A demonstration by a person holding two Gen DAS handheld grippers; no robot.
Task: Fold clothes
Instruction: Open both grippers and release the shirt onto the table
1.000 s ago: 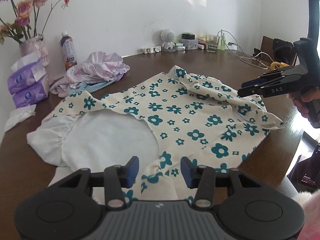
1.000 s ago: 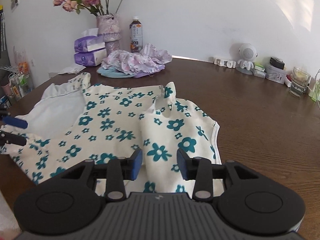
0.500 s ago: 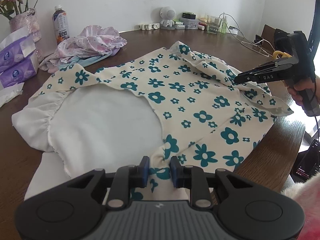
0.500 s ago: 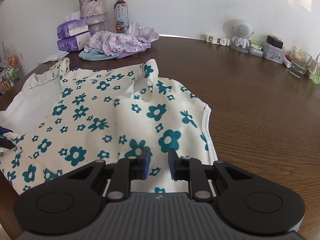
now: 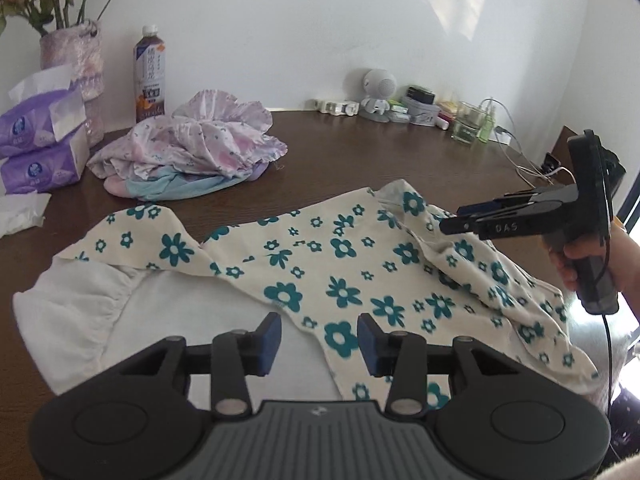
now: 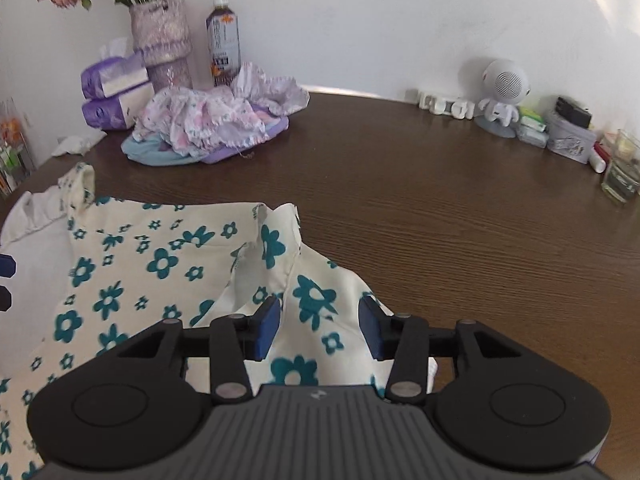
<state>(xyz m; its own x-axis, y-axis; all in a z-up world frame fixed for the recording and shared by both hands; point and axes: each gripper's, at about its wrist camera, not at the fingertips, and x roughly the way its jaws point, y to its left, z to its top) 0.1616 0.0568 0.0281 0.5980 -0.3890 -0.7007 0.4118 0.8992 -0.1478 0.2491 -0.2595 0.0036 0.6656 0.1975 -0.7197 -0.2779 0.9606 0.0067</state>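
Left wrist view: cream cotton garment with teal flower print (image 5: pixel 340 276) spread on dark brown wooden table (image 5: pixel 352 160) — white lining at 9 o'clock. Left gripper (image 5: pixel 319 344), jaws apart, empty. Right gripper (image 5: pixel 450 225) at 3 o'clock, lettered "DAS".

Right wrist view: its jaws apart over a raised fold (image 6: pixel 276 248) — likely between folds; next, regrip an edge.

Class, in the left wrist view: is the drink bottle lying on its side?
No, the drink bottle stands upright near the wall, behind the crumpled pink clothes.
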